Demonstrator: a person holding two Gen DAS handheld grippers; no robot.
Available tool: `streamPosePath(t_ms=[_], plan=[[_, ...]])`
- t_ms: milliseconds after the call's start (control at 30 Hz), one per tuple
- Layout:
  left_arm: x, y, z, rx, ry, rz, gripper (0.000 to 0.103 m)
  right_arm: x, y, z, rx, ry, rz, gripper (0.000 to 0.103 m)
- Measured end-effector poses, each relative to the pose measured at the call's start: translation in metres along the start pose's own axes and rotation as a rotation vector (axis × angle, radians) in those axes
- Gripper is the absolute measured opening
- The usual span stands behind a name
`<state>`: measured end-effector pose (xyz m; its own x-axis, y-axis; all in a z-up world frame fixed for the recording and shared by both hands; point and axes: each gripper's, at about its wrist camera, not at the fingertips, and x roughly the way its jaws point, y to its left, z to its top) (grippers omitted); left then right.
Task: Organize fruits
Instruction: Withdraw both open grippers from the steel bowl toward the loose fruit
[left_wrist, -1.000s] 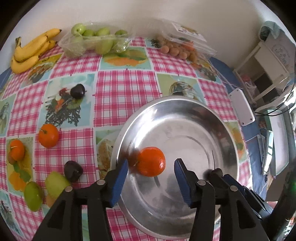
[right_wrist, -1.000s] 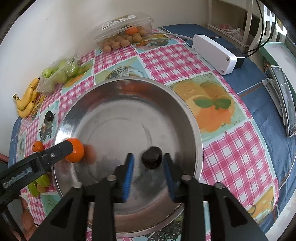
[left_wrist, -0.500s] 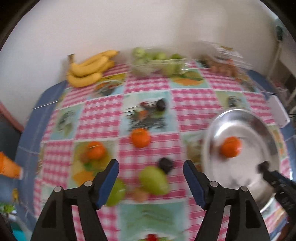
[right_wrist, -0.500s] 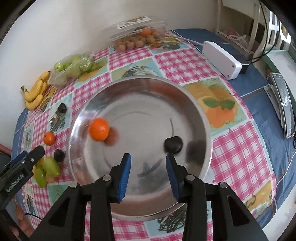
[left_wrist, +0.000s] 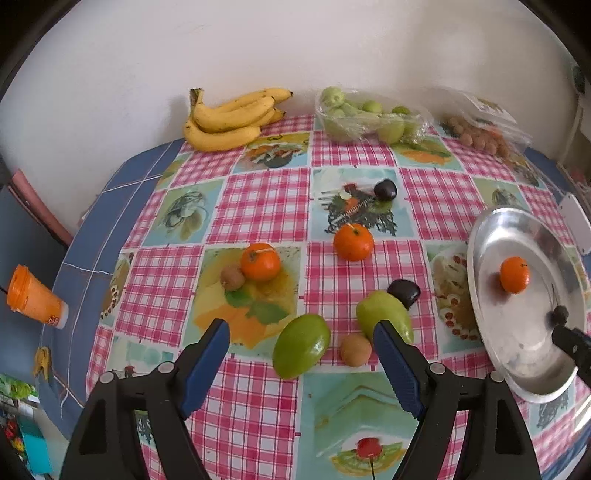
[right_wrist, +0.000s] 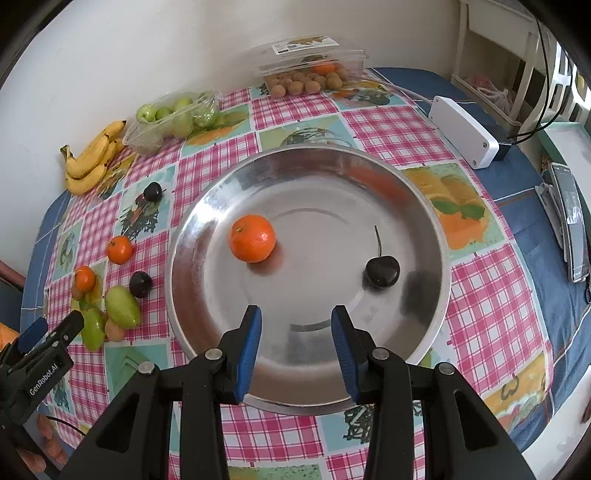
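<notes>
1. Two fruits now lie loose in the steel bowl (right_wrist: 417, 206): the orange mandarin (right_wrist: 253, 238) left of centre and the dark cherry (right_wrist: 382, 270) to its right, well apart from each other. A second ago each sat between a pair of jaws; we read both as delivered.
2. We see the left gripper (left_wrist: 301, 360) swung away from the bowl to the loose fruit on the tabletop (left_wrist: 266, 192). Its jaws have just been opening and stand spread, nothing between the pads.
3. Just ahead of those jaws lie a green mango (left_wrist: 301, 345), a small brown fruit (left_wrist: 355, 350) and a second green fruit (left_wrist: 384, 315), with a dark plum (left_wrist: 404, 291) touching the last.
4. The right gripper (right_wrist: 295, 349) hangs over the near rim of the bowl, jaws narrowly parted and empty, now drawn back clear of the cherry.
5. Farther off, two mandarins (left_wrist: 260, 261) and another dark fruit (left_wrist: 385, 189) wait; we judge the task early, with the green mango the likeliest next pick.
</notes>
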<state>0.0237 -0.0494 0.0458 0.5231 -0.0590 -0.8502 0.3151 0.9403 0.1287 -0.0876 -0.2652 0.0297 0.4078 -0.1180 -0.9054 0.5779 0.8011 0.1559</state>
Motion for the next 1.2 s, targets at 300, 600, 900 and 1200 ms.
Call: streamPosePath(t_ms=[300,600,900,1200], plan=[[0.001,0.002,0.0,-0.01,-0.018,0.018,0.103,0.0,-0.001,-0.003,0.003,-0.002,-0.03,0.077],[0.0,-0.005,-0.003,0.01,-0.024,0.023,0.103,-0.001,0.001,-0.005,-0.017,-0.011,-0.051,0.091],[-0.002,0.001,-0.002,-0.014,-0.041,0.018,0.103,0.0,0.003,-0.006,-0.034,-0.017,-0.053,0.091],[-0.001,0.019,0.0,-0.08,-0.055,-0.027,0.103,0.0,0.01,-0.008,-0.06,-0.041,-0.051,0.103]])
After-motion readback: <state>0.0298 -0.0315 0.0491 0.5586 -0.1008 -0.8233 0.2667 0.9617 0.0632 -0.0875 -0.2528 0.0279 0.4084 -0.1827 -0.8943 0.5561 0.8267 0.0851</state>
